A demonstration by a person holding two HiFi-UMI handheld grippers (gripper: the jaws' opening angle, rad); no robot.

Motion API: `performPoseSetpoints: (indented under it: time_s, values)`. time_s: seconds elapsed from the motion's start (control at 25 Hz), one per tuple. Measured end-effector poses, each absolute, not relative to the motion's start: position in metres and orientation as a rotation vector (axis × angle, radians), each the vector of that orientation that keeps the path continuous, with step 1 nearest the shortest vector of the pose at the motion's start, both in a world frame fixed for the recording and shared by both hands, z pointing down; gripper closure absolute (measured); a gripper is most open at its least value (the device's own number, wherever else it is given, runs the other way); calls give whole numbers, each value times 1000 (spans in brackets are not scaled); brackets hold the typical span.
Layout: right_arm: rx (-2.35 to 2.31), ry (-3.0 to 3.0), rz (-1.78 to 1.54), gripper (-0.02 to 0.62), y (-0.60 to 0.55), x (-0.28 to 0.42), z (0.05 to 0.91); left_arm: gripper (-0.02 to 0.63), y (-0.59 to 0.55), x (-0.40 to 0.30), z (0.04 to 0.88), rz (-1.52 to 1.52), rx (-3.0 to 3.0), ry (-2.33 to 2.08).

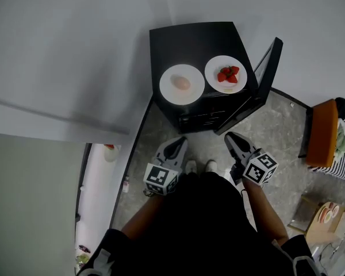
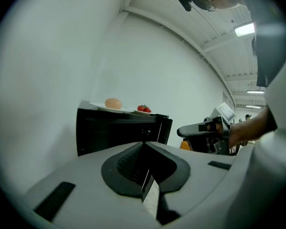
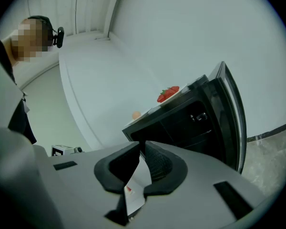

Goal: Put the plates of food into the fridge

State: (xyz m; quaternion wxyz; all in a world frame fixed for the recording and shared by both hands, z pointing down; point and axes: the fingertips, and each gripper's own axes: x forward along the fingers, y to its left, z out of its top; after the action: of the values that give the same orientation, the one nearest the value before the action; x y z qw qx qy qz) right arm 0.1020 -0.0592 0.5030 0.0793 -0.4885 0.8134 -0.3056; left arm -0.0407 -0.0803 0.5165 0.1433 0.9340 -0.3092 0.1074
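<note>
Between the jaws, nothing: both plates wait on the fridge top

Both tongs are closed. The left gripper (image 1: 178, 144) and the right gripper (image 1: 233, 140) each have their pads drawn together with no plate or food between them (a pale strip shows low in each slot; I cannot tell what it is). They hang side by side in front of the person's body, aimed at the fridge (image 1: 198, 42) and well apart from it. That reads as an approach stance rather than a grip, and the jaws will have to part before either rim can be taken.

On the fridge's right side its door (image 1: 268, 65) stands swung open, so the way into the cabinet is free. It was probably opened first so that no loaded hand has to deal with it.

Both plates sit on the fridge's top along its front edge. The plate with a pale round food (image 1: 168, 92) is by the front left corner. The plate of strawberries (image 1: 214, 66) is by the front right corner, next to the open door, and the two rims lie just beside each other. Placed there, they offer their rims to a level grab from where the person stands. Neither plate is inside, so the task seems barely begun.
</note>
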Motion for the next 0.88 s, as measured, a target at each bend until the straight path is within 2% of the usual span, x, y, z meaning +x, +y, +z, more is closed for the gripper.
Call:
performPoseSetpoints:
  time_s: [0.4, 0.44, 0.52, 0.88]
  values:
    - [-1388, 2297, -958, 565, -101, 124, 486, 583, -88, -31, 515, 314, 2674, -934]
    - [-1381, 2271, -965, 560, -105, 126, 484, 583, -89, -30, 515, 312, 2673, -938]
    - [-1349, 2222, -985, 491, -112, 127, 480, 583, -92, -30, 514, 307, 2671, -951]
    - [-1285, 2068, -1039, 489, -135, 138, 472, 581, -98, -29, 512, 297, 2657, -982]
